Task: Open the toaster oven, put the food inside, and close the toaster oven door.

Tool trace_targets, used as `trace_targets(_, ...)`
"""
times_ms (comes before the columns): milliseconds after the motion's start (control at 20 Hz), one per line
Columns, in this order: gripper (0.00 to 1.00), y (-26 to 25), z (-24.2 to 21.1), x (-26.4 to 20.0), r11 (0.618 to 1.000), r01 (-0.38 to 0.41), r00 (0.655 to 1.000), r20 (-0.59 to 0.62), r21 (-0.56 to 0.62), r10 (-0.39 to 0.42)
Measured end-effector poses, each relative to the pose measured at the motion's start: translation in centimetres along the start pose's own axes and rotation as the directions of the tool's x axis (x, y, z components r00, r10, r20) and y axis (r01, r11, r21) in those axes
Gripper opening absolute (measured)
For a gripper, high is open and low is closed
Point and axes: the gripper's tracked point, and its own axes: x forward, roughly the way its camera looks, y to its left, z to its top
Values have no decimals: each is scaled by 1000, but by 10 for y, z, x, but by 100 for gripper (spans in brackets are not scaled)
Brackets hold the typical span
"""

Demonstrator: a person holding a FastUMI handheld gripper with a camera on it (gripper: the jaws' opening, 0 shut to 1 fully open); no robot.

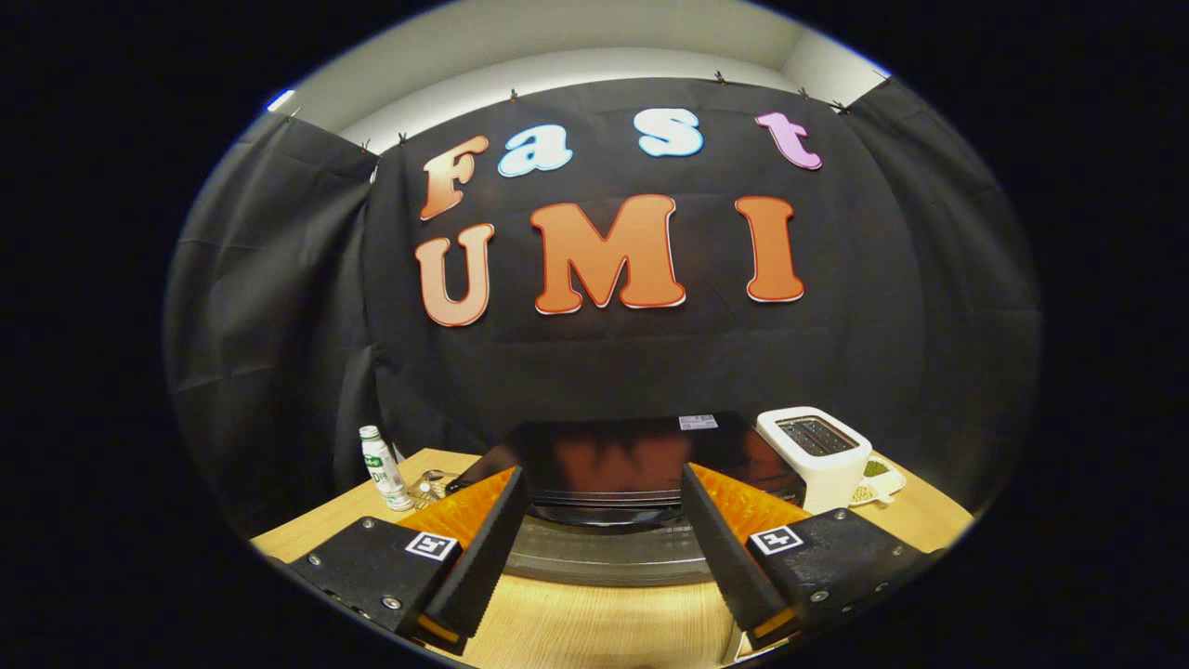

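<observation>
we see a wooden bench [604, 623] walled by black cloth [279, 325]. our gripper [604, 557] hangs with fingers spread apart, empty; the oven [632, 465] sits just ahead between them. a toaster [817, 451] stands right of it, a bottle [383, 469] to the left.

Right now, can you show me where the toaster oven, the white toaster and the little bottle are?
toaster oven [613, 455]: gripper view, on its dark glossy top.
white toaster [822, 465]: gripper view, on its front wall.
bottle [381, 469]: gripper view, on its labelled body.
</observation>
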Motion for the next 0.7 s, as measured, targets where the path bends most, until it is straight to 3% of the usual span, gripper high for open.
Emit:
trace_targets(500,99,-13,-33,59,992,123,991,-57,-12,-124)
trace_targets(700,99,-11,-35,62,986,151,988,-27,-63,-153)
